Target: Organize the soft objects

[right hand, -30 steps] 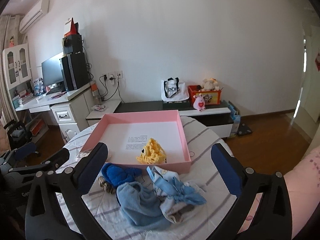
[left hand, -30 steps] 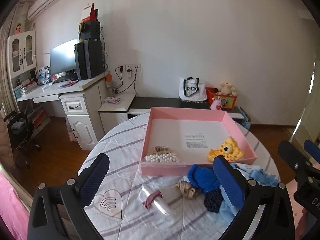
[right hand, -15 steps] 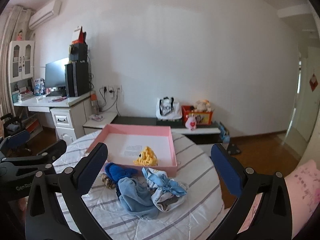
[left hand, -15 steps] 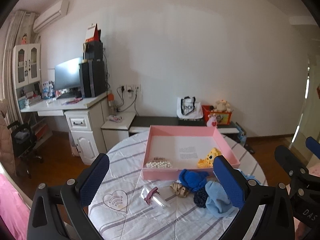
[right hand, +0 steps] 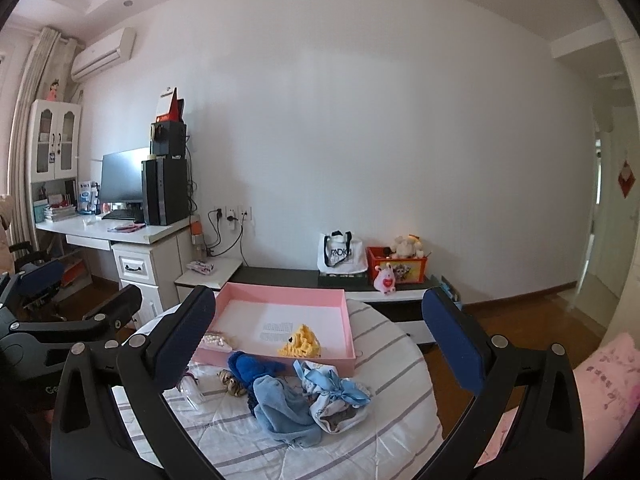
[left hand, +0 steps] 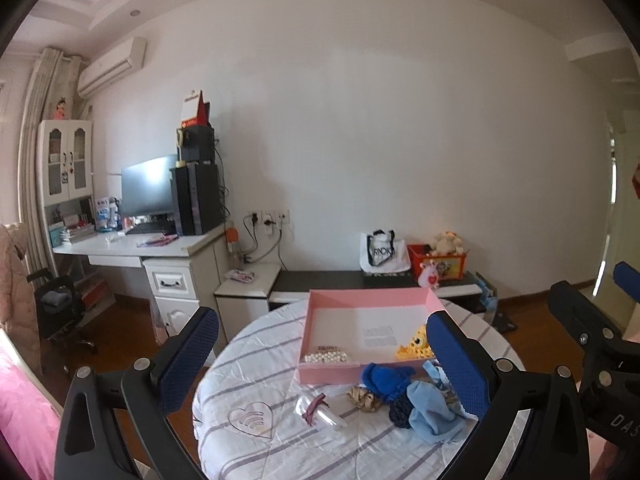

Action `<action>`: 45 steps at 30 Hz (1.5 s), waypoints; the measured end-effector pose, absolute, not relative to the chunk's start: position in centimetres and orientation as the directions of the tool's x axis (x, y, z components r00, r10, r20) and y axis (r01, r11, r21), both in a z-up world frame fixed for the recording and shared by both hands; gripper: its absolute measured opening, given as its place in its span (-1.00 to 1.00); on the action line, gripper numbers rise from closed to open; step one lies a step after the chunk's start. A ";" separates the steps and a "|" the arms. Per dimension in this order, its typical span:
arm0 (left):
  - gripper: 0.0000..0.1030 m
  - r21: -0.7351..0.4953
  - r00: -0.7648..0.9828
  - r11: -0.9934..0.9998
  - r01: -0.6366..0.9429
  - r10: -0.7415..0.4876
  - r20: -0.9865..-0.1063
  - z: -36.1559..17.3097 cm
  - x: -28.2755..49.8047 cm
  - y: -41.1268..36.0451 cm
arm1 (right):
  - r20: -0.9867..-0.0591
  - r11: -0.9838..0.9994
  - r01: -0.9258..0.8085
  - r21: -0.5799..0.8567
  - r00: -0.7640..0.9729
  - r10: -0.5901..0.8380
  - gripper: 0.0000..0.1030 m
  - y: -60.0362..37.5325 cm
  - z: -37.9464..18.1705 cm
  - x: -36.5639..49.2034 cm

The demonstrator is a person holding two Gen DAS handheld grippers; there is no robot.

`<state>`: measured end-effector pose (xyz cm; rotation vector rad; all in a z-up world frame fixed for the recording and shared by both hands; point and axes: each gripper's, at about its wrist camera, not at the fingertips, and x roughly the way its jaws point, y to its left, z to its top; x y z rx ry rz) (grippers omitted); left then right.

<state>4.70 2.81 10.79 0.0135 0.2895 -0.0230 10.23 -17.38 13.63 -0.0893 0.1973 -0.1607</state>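
I see a white-walled bedroom with a wood floor, a wall air conditioner (left hand: 112, 65), a white desk (right hand: 120, 236) carrying a monitor (right hand: 121, 178) and a black computer tower (right hand: 165, 192), and a low TV bench (right hand: 320, 280). Nearer sits the round table (left hand: 260, 364) under a striped white cloth. A pink tray (right hand: 280, 300) on it holds a yellow knitted toy (right hand: 301, 342) and white beads (left hand: 326, 357). The soft pile lies just in front of the tray: light blue cloths (right hand: 286, 412), a blue knitted piece (right hand: 250, 365), a bow-tied bundle (right hand: 338, 396). A white tote (right hand: 340, 254) reads "RADKI" (roughly; it's small). My left gripper (left hand: 320, 360) and right gripper (right hand: 316, 344) both hang spread wide, empty, above the table.
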 end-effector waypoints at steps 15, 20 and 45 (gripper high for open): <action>1.00 -0.002 0.972 1.000 0.004 -0.004 -0.235 10.5 3.2 2.8 | -0.146 0.985 0.131 -0.111 0.978 -0.146 1.00 -16.6 14.4 8.6; 1.00 -0.004 0.971 1.000 0.007 -0.008 -0.240 10.4 3.2 2.7 | -0.146 0.985 0.131 -0.111 0.978 -0.146 1.00 -16.7 14.4 8.5; 1.00 0.006 0.957 1.000 0.010 -0.008 -0.288 9.6 4.9 3.1 | -0.198 0.984 0.136 -0.114 0.968 -0.157 1.00 -16.9 13.7 10.0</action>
